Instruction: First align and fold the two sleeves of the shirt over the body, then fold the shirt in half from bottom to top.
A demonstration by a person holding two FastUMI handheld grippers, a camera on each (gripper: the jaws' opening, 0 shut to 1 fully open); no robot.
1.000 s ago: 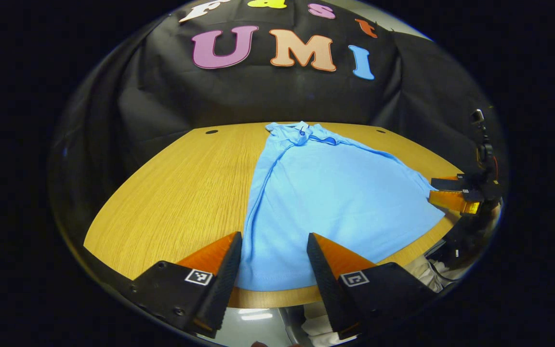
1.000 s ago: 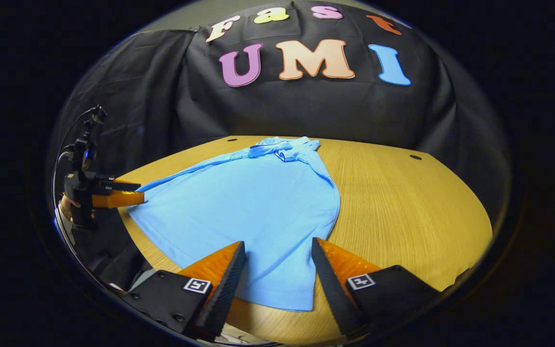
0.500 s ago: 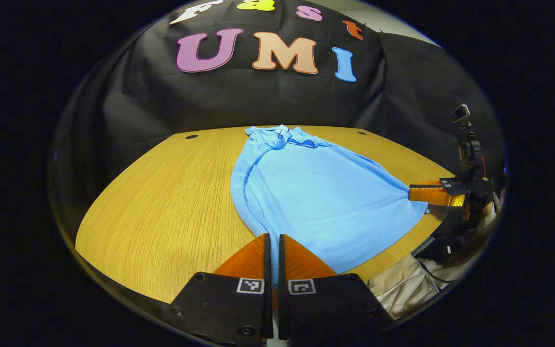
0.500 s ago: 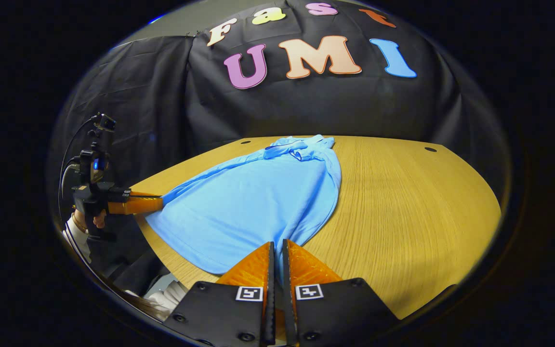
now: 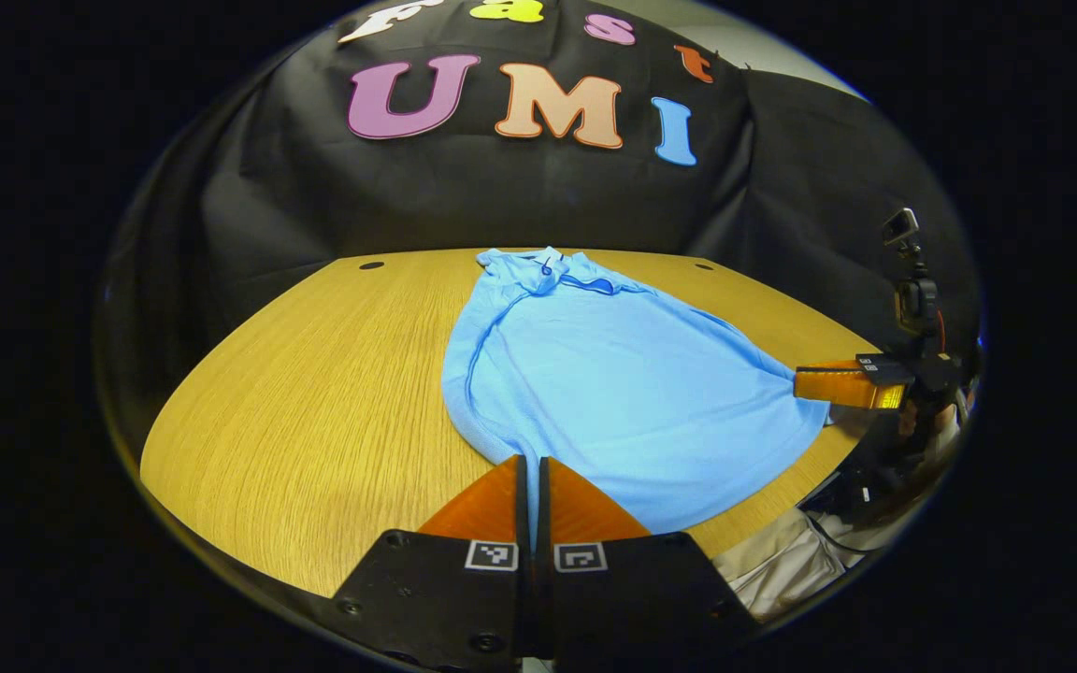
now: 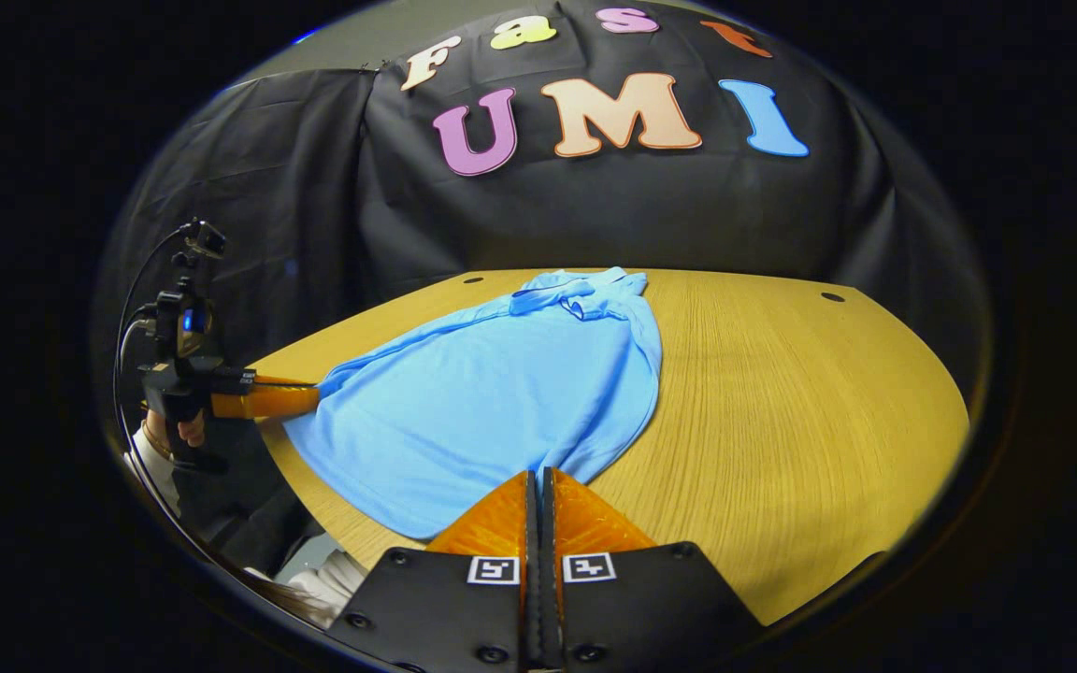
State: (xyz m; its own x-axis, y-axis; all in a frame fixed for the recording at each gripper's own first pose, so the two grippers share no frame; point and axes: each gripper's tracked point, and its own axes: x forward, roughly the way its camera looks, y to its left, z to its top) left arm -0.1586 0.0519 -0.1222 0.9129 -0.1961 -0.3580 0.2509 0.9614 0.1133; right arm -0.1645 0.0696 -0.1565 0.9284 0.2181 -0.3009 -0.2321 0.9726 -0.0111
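Note:
A light blue shirt [image 5: 613,393] lies on the wooden table [image 5: 314,374], collar at the far side, sleeves folded in over the body. My left gripper [image 5: 531,460] is shut on the hem's left corner at the near edge. My right gripper [image 6: 538,473] is shut on the hem's right corner of the shirt [image 6: 501,393]. Each view also catches the other gripper at the side, holding its corner: the right gripper [image 5: 805,383] and the left gripper [image 6: 309,400]. The cloth rises slightly toward both pinched corners.
The table [image 6: 782,393] has bare wood on both sides of the shirt, with small dark holes [image 6: 832,297] near its far corners. Black cloth hangs behind. A hand [image 6: 185,430] holds the left gripper; a person's clothing [image 5: 782,570] shows below the near edge.
Both grippers went from open around the hem to shut on its corners. The hem corners have since lifted a little and drawn inward.

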